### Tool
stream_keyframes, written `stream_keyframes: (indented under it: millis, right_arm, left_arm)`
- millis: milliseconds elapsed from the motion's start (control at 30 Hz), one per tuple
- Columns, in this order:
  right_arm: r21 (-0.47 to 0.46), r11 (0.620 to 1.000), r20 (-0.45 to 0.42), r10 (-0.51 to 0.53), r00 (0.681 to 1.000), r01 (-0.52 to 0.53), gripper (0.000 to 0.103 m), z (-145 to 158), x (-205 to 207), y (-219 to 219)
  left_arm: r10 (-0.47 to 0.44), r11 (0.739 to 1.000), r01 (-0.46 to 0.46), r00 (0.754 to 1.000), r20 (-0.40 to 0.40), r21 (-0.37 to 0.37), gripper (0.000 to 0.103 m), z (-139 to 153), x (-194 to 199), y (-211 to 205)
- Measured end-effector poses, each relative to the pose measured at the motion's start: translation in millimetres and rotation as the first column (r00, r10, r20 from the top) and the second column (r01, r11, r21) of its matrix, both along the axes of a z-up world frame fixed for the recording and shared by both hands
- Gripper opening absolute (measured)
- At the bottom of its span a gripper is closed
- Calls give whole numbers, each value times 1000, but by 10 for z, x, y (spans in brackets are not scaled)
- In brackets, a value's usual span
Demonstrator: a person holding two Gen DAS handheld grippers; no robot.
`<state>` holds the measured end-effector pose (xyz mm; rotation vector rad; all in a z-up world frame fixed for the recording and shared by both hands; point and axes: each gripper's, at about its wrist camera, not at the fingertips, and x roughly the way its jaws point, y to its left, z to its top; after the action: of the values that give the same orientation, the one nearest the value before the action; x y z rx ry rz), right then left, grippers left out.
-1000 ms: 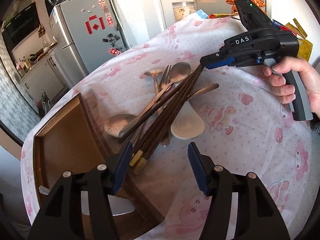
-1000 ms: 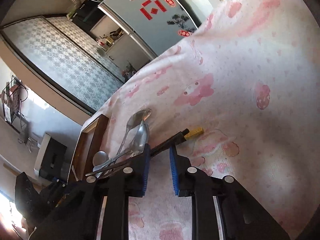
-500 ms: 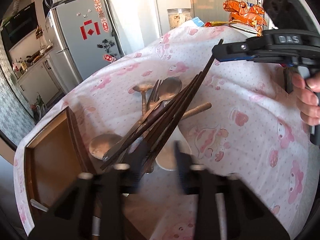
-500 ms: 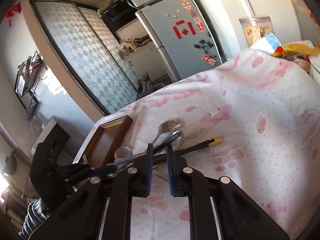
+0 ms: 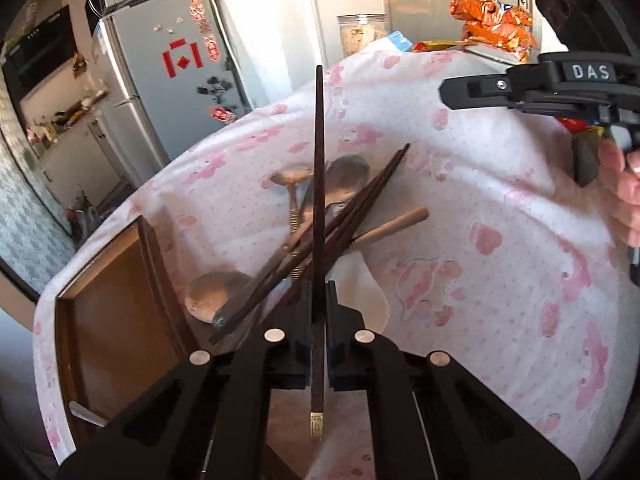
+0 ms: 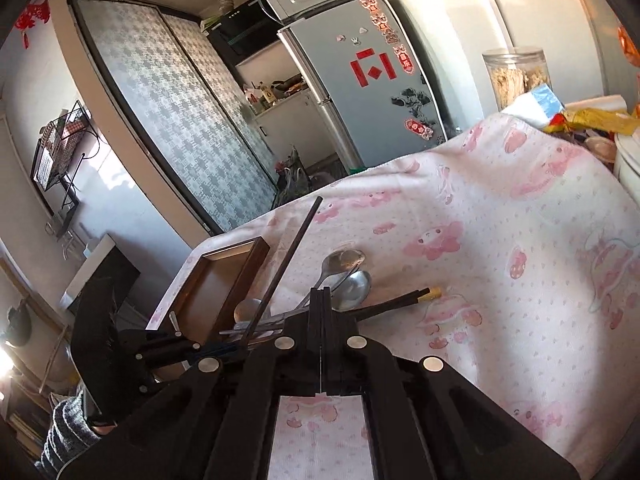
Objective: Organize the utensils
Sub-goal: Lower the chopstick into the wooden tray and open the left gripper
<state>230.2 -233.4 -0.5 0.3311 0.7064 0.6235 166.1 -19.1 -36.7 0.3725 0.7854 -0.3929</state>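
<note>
1. Chopsticks, dark wood: 1 upright chopstick (image 5: 319, 160) apart from the rest, plus a crossed chopstick pile (image 5: 360, 208) on the cloth. At least 3 in the pile; exact no. can't tell, they overlap.
2. Metal spoons: 3. Large spoon (image 5: 348, 172), small spoon (image 5: 292, 176), and third spoon (image 5: 216, 296) w/ its bowl nr the tray.
3. White rice paddle (image 5: 372, 296): 1.
4. Wooden tray (image 5: 112, 300): 1.
5. Grippers: 2, i.e. left gripper (image 5: 318, 320) and right gripper (image 6: 321, 320).
6. Fridge (image 5: 160, 72): 1.
7. Glass jar (image 5: 362, 34): 1.
8. Pink-print tablecloth (image 5: 500, 280): 1.
</note>
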Motion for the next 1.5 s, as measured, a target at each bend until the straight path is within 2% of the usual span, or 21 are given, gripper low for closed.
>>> stream_keyframes:
  millis: [200, 333, 433, 533, 600, 633, 667, 800, 933, 1033, 1200, 1267, 1333, 1400, 1500]
  right_arm:
    - [16, 1000, -31, -4, 1000, 4, 0, -79, 36, -51]
    - [47, 999, -31, 17, 999, -16, 0, -79, 58, 10]
    - [53, 998, -37, 41, 998, -39, 0, -86, 32, 92]
    - [81, 994, -55, 77, 995, -73, 5, -126, 13, 171]
    - [89, 993, -54, 81, 995, -76, 27, -132, -3, 197]
    - [94, 993, -53, 76, 996, -70, 53, -136, -14, 203]
    - [106, 992, -50, 75, 996, -70, 63, -139, -25, 210]
    - [109, 991, -46, 86, 995, -81, 63, -149, -41, 263]
    - [98, 991, -46, 93, 995, -88, 63, -175, -62, 301]
    - [100, 992, -52, 87, 995, -81, 63, -198, -58, 294]
    - [89, 994, -54, 62, 997, -57, 66, -206, -35, 227]
    - [79, 996, -56, 53, 997, -48, 67, -218, -24, 186]
    - [70, 997, -63, 41, 997, -37, 67, -236, -5, 154]
    - [61, 998, -84, 32, 996, -27, 67, -278, 36, 119]
    - [53, 999, -112, 6, 994, 0, 67, -346, 112, 37]
  left_arm:
    - [11, 999, -12, 1000, -3, -45, 7, 131, -18, 85]
    - [26, 993, -29, 999, -30, -113, 7, 259, -36, 166]
    - [62, 985, -68, 997, -41, -157, 7, 366, -74, 306]
    - [117, 976, -124, 992, -50, -178, 7, 478, -96, 558]
    - [181, 965, -189, 981, -64, -182, 7, 526, -88, 803]
    - [203, 960, -213, 976, -74, -179, 7, 533, -80, 900]
    - [231, 953, -243, 969, -85, -182, 7, 538, -75, 1017]
    - [340, 918, -359, 931, -135, -166, 7, 463, -23, 1389]
    - [393, 896, -420, 901, -181, -143, 7, 309, 41, 1543]
    - [406, 889, -438, 888, -217, -131, 7, 164, 112, 1582]
    - [409, 891, -442, 879, -245, -100, 7, -3, 197, 1526]
    - [416, 892, -444, 879, -233, -81, 8, -30, 197, 1508]
    - [415, 900, -434, 885, -212, -49, 14, -27, 170, 1479]
    - [394, 914, -404, 904, -167, -34, 43, 27, 101, 1425]
    - [333, 942, -336, 938, -97, -19, 51, 135, -9, 1246]
